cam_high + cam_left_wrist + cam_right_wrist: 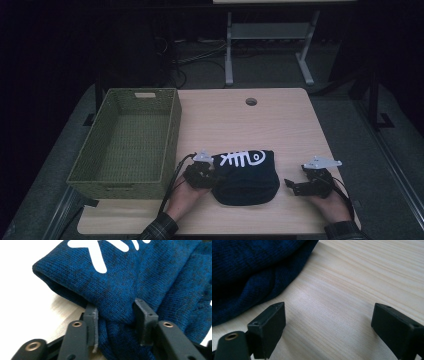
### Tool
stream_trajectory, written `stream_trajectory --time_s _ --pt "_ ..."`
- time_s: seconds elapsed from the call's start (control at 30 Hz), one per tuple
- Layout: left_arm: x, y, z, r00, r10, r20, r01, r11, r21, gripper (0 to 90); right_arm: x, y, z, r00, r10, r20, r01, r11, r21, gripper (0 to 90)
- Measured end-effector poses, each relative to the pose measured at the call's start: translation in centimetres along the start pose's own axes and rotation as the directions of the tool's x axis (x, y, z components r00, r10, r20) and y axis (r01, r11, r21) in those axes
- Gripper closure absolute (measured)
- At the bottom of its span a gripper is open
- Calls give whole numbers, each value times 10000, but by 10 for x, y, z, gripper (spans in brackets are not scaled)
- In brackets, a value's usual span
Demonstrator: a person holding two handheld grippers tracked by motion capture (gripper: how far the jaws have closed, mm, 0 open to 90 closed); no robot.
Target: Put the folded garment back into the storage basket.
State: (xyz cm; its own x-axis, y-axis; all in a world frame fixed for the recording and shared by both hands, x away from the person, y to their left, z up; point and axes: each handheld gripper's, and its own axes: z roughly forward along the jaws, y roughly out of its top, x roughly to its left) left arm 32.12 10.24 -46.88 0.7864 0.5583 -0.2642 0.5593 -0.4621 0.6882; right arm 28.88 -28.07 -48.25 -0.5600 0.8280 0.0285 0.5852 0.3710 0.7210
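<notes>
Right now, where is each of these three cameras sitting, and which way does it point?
High view: above the person's side, looking forward and down on the table; forearms, hands, both claws show.
Left gripper view: rides the left claw, looking along jaws pinching the blue knitted cloth.
Right gripper view: rides the right claw, open over bare wood.
All three views share the cloth.

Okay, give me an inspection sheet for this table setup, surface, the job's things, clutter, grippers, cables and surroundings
Surface: pale wooden table, round hole near far edge.
Job's things: dark blue knitted garment with white fishbone print, folded; olive woven basket at left, nothing inside.
Clutter: nothing seen.
Grippers: left gripper pinching the garment's edge; right gripper open over bare wood.
Cables: black lead from left gripper.
Surroundings: dark floor, grey metal stand.
</notes>
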Motion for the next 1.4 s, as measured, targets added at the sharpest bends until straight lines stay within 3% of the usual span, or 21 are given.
stream_trajectory --time_s 0.3,0.9,1.2,1.4 --pt "-4 8 -3 9987 493 -125 -490 9985 249 727 0 0 0 10000 4 -6 -4 10000 -1 120" --pt "-18 36 -26 9940 1095 -45 -1095 9940 38 730 0 0 0 10000 2 -7 -2 10000 -1 120" --pt "-17 55 -42 9884 1513 141 -1508 9881 -304 731 0 0 0 10000 3 -5 -3 10000 -1 120" --pt "-19 63 -51 9809 1922 294 -1911 9809 -374 732 0 0 0 10000 8 -18 -8 10000 4 119"
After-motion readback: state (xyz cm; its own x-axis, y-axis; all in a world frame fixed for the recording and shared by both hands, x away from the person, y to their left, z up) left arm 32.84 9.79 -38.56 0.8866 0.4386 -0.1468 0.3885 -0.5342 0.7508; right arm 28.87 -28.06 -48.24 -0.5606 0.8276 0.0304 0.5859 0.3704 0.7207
